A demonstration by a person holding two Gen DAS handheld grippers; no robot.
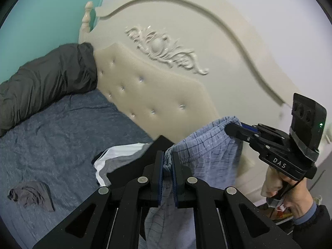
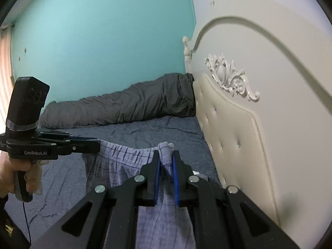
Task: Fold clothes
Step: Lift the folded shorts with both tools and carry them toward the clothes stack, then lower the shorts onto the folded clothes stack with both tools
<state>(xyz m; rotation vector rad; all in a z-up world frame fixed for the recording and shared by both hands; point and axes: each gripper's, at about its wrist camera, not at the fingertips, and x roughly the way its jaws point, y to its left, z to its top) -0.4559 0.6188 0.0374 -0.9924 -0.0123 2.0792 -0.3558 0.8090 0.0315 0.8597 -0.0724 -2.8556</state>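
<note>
Landmark: cream tufted headboard (image 1: 149,95); all places are given against it.
Left gripper (image 1: 168,157): clenched on the elastic waistband of the blue checked shorts (image 1: 209,155); cloth is bunched between the blue pads and hangs down below the jaws.
Right gripper (image 2: 166,155): clamped on the other end of the same waistband, the corner nearer the headboard; a tuft of cloth pokes up above the pads.
Blue checked shorts: held off the bed, waistband stretched between the two grippers, legs hanging down, close in front of the headboard's padded panel.
Bed cover (image 1: 62,128): blue-grey and wrinkled, running out from the foot of the headboard beneath the shorts.
Grey duvet roll (image 1: 47,78): lies along the teal wall (image 2: 99,41), one end butted against the headboard's far edge.
Striped garment (image 1: 112,159): white, grey and black, lying on the cover near the headboard, partly behind the left gripper's fingers.
Small grey garment (image 1: 31,195): crumpled on the cover, well away from the headboard.
Hands: the right hand (image 1: 290,191) grips its handle on the headboard side; the left hand (image 2: 14,174) grips its handle on the side away from it.
</note>
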